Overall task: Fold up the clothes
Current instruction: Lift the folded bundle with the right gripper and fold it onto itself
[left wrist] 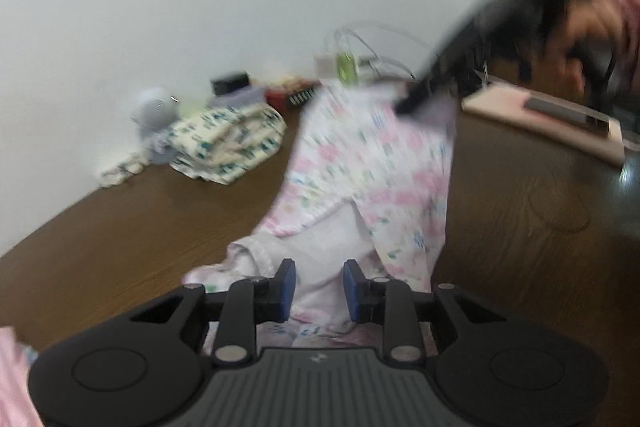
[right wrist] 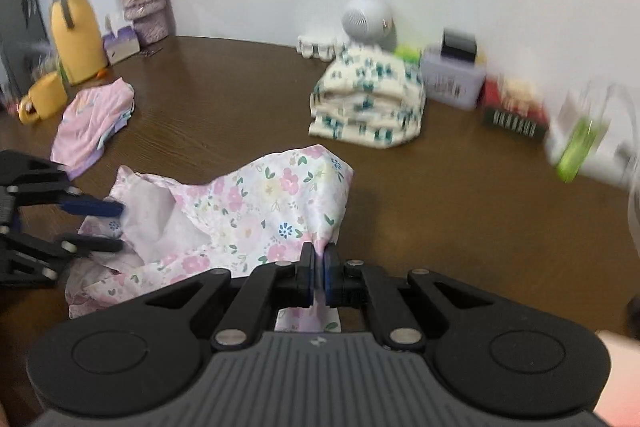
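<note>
The right claw (right wrist: 319, 269) pinches a corner of the floral garment (right wrist: 256, 211), lifting it off the brown table (right wrist: 460, 211). The left claw (left wrist: 319, 289) stands narrowly parted, cloth between its pads, not gripped. A folded cream garment (right wrist: 368, 103) sits near the wall.

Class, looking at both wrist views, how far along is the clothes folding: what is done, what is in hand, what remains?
Done: a cream garment with teal print sits folded near the wall. In hand: the right tool is shut on a corner of the pink floral garment, lifting it off the table; the left tool is open at its other end. Left: that garment is not yet folded, and a pink garment looks loosely laid.
</note>
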Available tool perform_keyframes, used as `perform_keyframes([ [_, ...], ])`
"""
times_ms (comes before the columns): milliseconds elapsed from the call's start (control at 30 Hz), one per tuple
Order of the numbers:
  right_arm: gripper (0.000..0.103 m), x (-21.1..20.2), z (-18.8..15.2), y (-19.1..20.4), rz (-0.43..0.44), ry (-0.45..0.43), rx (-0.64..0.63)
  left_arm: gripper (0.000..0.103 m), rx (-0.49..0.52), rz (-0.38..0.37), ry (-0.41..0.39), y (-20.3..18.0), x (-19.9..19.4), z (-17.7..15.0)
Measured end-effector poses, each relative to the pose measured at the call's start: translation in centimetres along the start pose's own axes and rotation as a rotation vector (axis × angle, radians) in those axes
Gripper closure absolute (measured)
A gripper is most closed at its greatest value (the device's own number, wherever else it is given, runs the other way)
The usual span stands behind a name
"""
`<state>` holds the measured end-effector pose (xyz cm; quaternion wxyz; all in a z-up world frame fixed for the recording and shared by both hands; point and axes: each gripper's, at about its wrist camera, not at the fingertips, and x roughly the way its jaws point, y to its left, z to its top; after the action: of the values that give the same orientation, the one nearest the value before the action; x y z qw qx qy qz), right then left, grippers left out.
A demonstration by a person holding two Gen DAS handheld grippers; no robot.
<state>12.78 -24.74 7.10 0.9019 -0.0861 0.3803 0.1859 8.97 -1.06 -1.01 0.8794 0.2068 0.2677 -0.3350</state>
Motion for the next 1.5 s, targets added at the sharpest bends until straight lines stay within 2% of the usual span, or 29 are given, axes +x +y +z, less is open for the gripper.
perform_keyframes([
  [100, 0.099, -1.1, 1.5, 2.1, -0.005, -0.024, -0.088, 0.082, -0.02, -0.006, 0.027, 0.0, 1.7, -0.1],
  [200, 0.099, -1.7, 2.9, 5.0, 0.032, -0.039, -0.163, 0.082, -0.042, -0.011, 0.025, 0.1, 2.0, -0.4],
  [400, 0.099, -1.0, 4.4, 11.6, 0.186, -0.032, -0.268, 0.082, -0.072, -0.028, -0.004, 0.8, 1.8, -1.2],
  [500, 0.099, 0.3, 4.3, 13.4, 0.231, -0.009, -0.26, 0.082, -0.068, -0.031, -0.031, 0.8, 1.6, -1.6],
  [633, 0.099, 2.1, 3.9, 14.1, 0.29, 0.03, -0.198, 0.078, -0.044, -0.041, -0.066, 0.7, 0.4, -2.0],
  [700, 0.099, 2.7, 3.3, 14.0, 0.314, 0.039, -0.167, 0.074, -0.036, -0.044, -0.067, 0.7, -0.7, -2.3],
  [767, 0.099, 2.9, 2.9, 13.7, 0.33, 0.038, -0.137, 0.064, -0.032, -0.039, -0.067, 0.9, -2.3, -2.6],
  [833, 0.099, 3.0, 2.5, 13.2, 0.343, 0.032, -0.112, 0.062, -0.04, -0.034, -0.073, 1.1, -4.4, -3.2],
  [967, 0.099, 3.2, 2.0, 12.7, 0.371, 0.025, -0.088, 0.063, -0.064, -0.024, -0.059, 1.9, -6.2, -4.1],
  [1067, 0.099, 3.4, 2.0, 13.0, 0.397, 0.023, -0.086, 0.072, -0.065, -0.016, -0.008, 1.9, -5.5, -4.7],
  [1133, 0.099, 3.5, 1.9, 13.4, 0.415, 0.026, -0.085, 0.073, -0.059, -0.016, 0.02, 1.8, -4.6, -5.0],
  [1300, 0.099, 4.3, 1.4, 13.9, 0.428, 0.047, -0.076, 0.073, -0.079, -0.022, 0.021, 1.9, -4.1, -5.2],
  [1333, 0.099, 4.5, 1.3, 13.9, 0.431, 0.048, -0.07, 0.07, -0.085, -0.022, 0.006, 1.8, -4.7, -5.2],
  [1367, 0.099, 4.6, 1.3, 13.7, 0.434, 0.046, -0.063, 0.06, -0.091, -0.028, -0.014, 1.8, -5.7, -5.2],
  [1400, 0.099, 4.6, 1.3, 13.6, 0.437, 0.042, -0.055, 0.054, -0.098, -0.035, -0.035, 1.8, -6.7, -5.3],
  [1433, 0.099, 4.4, 1.3, 13.3, 0.441, 0.035, -0.048, 0.047, -0.099, -0.063, -0.049, 1.7, -7.4, -5.2],
  [1500, 0.099, 4.2, 1.3, 12.8, 0.447, 0.024, -0.034, 0.041, -0.095, -0.129, -0.068, 1.4, -8.5, -5.1],
])
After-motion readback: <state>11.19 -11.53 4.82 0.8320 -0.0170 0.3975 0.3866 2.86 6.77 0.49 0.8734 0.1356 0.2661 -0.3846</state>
